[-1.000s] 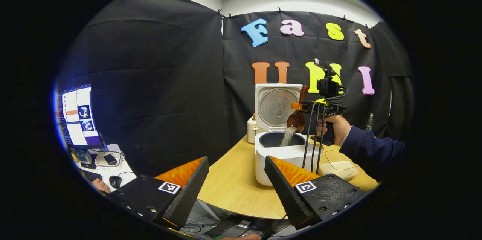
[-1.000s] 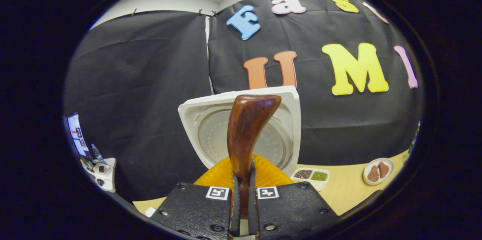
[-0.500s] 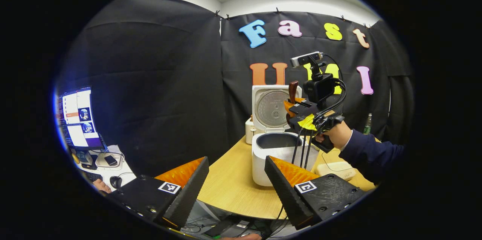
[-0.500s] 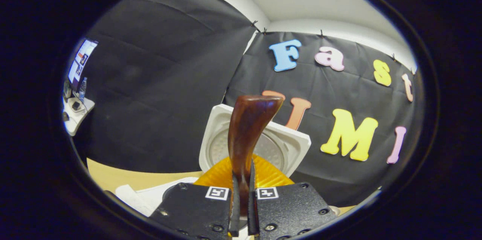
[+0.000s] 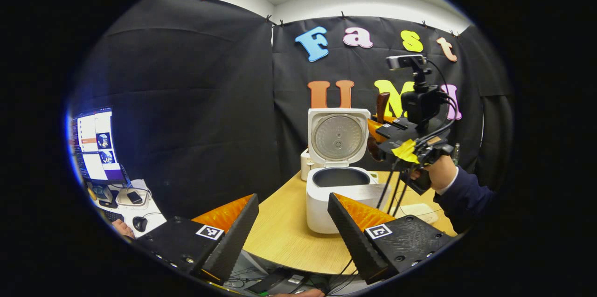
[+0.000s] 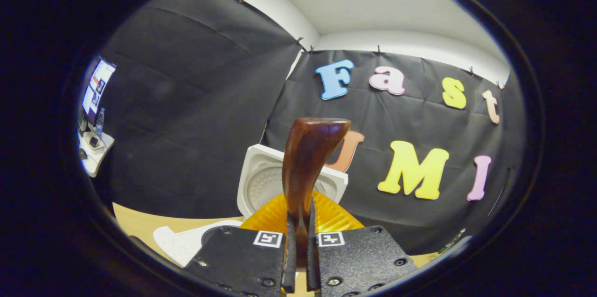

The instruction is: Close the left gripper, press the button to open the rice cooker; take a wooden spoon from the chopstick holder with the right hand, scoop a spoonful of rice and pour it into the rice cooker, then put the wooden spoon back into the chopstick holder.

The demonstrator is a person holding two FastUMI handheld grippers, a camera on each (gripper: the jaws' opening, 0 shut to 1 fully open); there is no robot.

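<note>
The white rice cooker [image 5: 343, 194] stands on the wooden table [image 5: 284, 236] with its lid [image 5: 336, 136] raised and its dark pot showing. My left gripper [image 5: 294, 236] hovers open in front of it, well short of it. A hand holds my right gripper [image 5: 375, 131] in the air, above and to the right of the pot. That gripper [image 6: 298, 250] is shut on the handle of the brown wooden spoon [image 6: 310, 162], which stands upright. The spoon's handle end [image 5: 381, 105] sticks up past the gripper. In the right gripper view the cooker's lid [image 6: 263, 185] lies behind the spoon.
A small white container [image 5: 305, 164] stands behind the cooker on its left. A flat white box [image 5: 419, 210] lies on the table to the right. Far left, a monitor [image 5: 95, 143] and a desk with a mouse [image 5: 140, 223] sit below table level.
The rice has stopped pouring. My right gripper has lifted the spoon up and to the right, away from the pot, and turned it upright. My left gripper stays open.
</note>
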